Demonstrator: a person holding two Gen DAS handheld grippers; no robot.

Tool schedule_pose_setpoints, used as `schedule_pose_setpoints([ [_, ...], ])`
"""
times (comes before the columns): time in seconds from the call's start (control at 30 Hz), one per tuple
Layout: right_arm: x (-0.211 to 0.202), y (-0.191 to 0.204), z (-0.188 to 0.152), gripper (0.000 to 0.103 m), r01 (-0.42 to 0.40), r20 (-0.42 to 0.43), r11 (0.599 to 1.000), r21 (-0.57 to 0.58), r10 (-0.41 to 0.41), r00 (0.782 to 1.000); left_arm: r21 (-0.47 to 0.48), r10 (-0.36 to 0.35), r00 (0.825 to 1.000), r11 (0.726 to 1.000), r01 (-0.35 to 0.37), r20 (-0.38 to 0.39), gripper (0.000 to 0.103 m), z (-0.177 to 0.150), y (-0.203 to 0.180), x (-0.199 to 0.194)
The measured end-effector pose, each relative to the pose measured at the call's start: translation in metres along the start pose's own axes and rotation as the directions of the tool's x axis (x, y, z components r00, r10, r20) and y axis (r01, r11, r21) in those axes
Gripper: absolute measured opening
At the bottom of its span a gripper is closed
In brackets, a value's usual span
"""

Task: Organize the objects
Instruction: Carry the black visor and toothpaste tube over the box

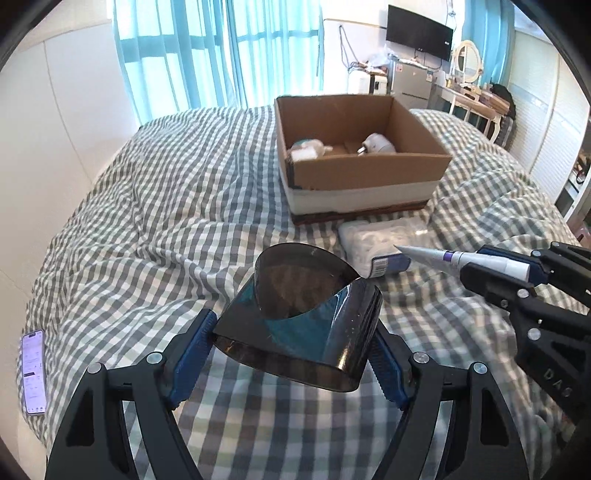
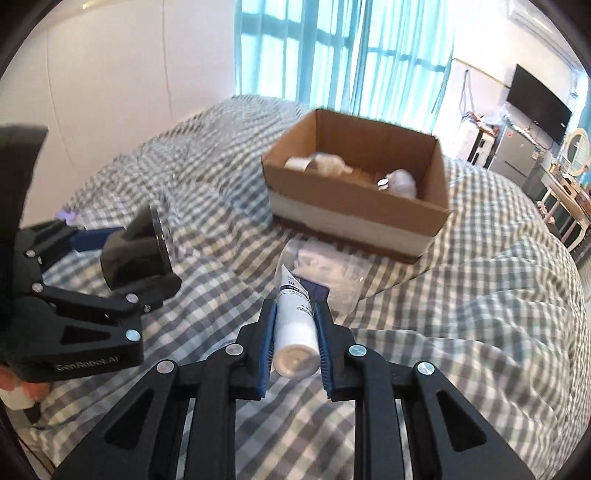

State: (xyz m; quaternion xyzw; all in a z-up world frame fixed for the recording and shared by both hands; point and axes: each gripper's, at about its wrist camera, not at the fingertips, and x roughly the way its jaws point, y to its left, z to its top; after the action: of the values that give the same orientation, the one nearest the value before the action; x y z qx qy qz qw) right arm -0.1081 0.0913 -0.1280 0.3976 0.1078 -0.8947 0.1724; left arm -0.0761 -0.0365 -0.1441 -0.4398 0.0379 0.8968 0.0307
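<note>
My left gripper [image 1: 293, 341] is shut on a dark tinted plastic piece [image 1: 303, 314], curved like a visor, and holds it above the checked bed cover. My right gripper [image 2: 295, 332] is shut on a white tube [image 2: 295, 325] with its cap toward the camera; the tube also shows in the left wrist view [image 1: 461, 258]. An open cardboard box [image 1: 369, 166] stands ahead on the bed with white items inside, and it shows in the right wrist view [image 2: 354, 206] too. A clear bag of white pads [image 1: 376, 243] lies in front of the box.
A phone [image 1: 34, 371] with its screen lit lies at the bed's left edge. White wall on the left, blue curtains behind. A TV [image 1: 419, 31], fridge and dressing table stand at the far right. The left gripper [image 2: 122, 273] shows at left in the right wrist view.
</note>
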Motion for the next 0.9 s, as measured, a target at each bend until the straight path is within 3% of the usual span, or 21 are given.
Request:
schedule_pose_setpoints([
  [0.2,-0.030,-0.008,0.016,0.020,0.026,0.063,1.000,0.000,-0.026,0.998,0.024,-0.013,0.998,1.000,0.012,0.055,0.080,0.019,-0.013,-0.024],
  [0.53,-0.068,-0.039,0.070,0.020,0.082,0.183,0.996,0.032,-0.087,0.979,0.056,-0.066,0.983,0.997,0.057,0.173,0.080,0.091,-0.030,-0.059],
  [0.9,-0.060,-0.079,0.157,0.020,0.117,0.268,0.992,0.046,-0.125,0.955,0.099,-0.054,0.965,0.995,0.029,0.257,0.080,0.181,-0.045,-0.047],
])
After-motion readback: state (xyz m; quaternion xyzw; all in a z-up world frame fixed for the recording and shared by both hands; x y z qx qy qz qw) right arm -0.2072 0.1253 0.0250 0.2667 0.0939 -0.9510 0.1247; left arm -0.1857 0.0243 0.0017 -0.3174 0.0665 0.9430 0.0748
